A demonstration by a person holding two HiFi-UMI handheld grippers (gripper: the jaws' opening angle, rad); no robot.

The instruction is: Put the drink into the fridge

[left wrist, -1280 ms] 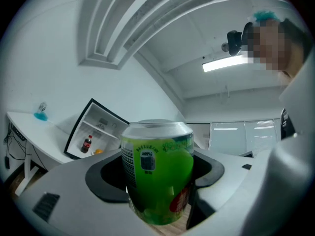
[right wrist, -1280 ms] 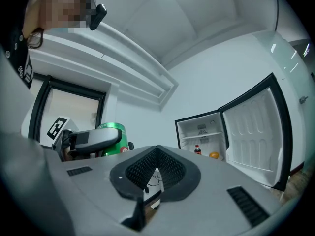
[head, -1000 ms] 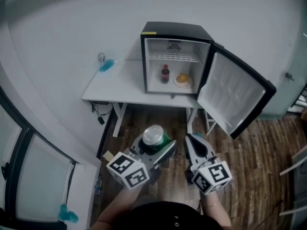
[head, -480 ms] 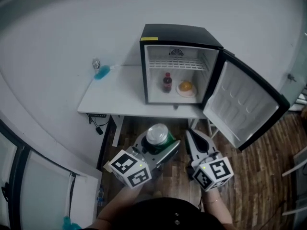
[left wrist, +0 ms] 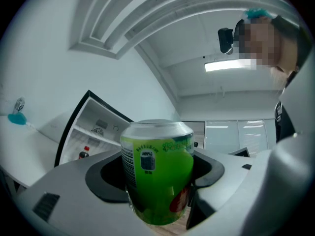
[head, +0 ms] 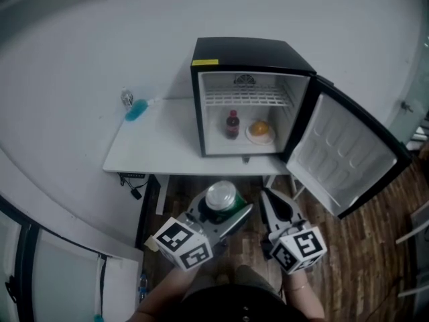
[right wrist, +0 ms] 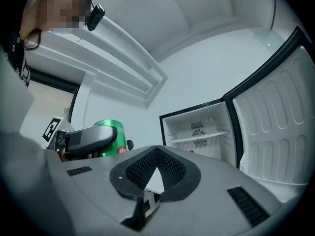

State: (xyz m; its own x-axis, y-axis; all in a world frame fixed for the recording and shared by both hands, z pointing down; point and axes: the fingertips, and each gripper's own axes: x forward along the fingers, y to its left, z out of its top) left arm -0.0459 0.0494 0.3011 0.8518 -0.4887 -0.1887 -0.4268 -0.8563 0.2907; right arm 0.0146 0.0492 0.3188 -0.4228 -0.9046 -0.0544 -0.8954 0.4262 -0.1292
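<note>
1. The room: a plain pale wall (head: 80, 45) fills everything from nine to one o'clock, and a dark wood-plank floor (head: 375, 247) lies under the person's feet.
2. A white table (head: 161, 139) stands against that wall at twelve o'clock. Its left half, out toward ten o'clock, is mostly bare.
3. A small black fridge (head: 248, 49) sits on the table's right end, dead ahead. Its door (head: 345, 153) is swung wide toward two o'clock, so the opening step looks done.
4. The left gripper (head: 221, 213) is held low at about eleven o'clock, well short of the table edge. Its jaws are clamped around the green can (left wrist: 157, 171).
5. The right gripper (head: 278, 210) hangs beside it at one o'clock, jaws pressed together on nothing.
6. The can is upright and well apart from the fridge. I'd judge the job roughly half done: carrying it forward, setting it inside and probably closing the door remain.
7. Inside, under a wire shelf (head: 248, 99), a plate (head: 259, 131) with something orange sits to the right.
8. A little dark bottle (head: 232, 124) stands to its left; the fridge floor in front of both looks free.
9. A small blue object (head: 135, 109) lies at the table's far ten-o'clock corner; I can't tell what it is.
</note>
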